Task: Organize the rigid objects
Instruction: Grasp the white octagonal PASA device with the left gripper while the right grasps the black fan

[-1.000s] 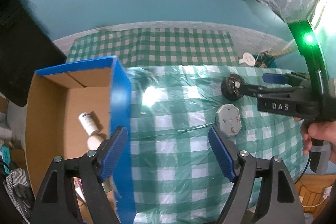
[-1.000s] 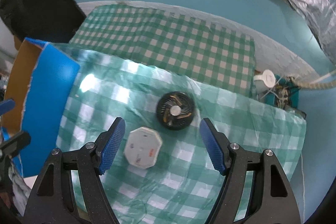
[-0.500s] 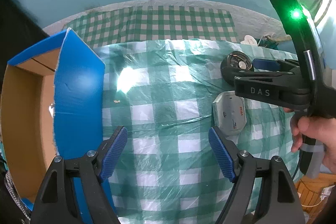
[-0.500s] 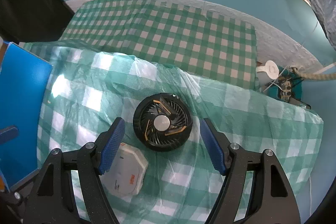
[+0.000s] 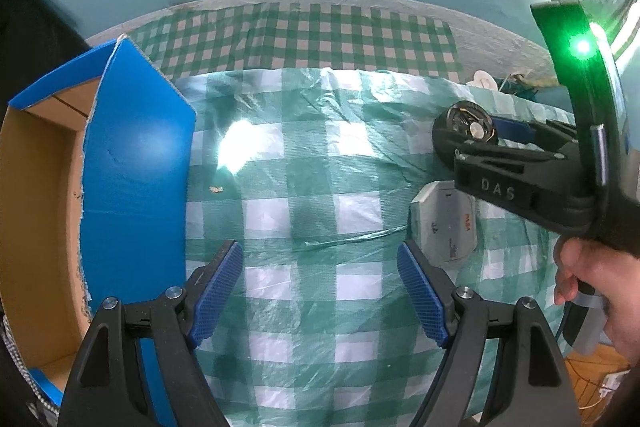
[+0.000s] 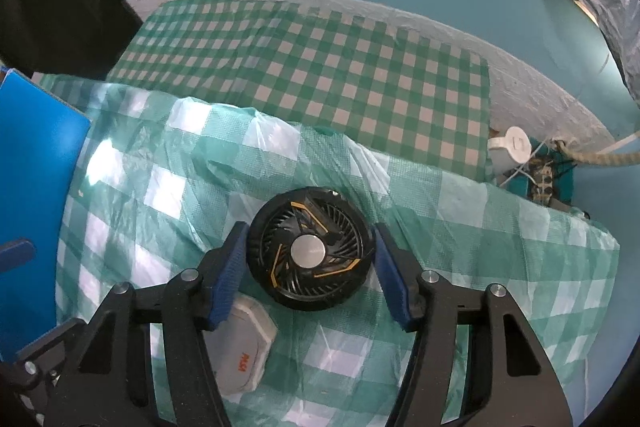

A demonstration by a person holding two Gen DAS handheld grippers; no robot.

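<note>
A round black fan (image 6: pixel 310 253) with orange trim lies flat on the green checked plastic cloth (image 6: pixel 160 195). My right gripper (image 6: pixel 308 267) is open, with one blue pad on each side of the fan, close to its rim. A white octagonal device (image 6: pixel 244 351) lies just below the left pad. In the left wrist view the fan (image 5: pixel 464 135) and the octagonal device (image 5: pixel 444 223) sit at the right, partly behind the right gripper's body. My left gripper (image 5: pixel 320 295) is open and empty over the cloth.
A blue cardboard box (image 5: pixel 132 179) with a brown inside stands at the table's left edge; its contents are hidden. It also shows in the right wrist view (image 6: pixel 36 163). A second checked cloth (image 6: pixel 320 67) lies beyond. A white round object and cables (image 6: pixel 516 147) sit at the far right.
My right gripper has moved forward and down until its pads flank the fan. My left gripper has swung right, away from the box's opening, out over the cloth.
</note>
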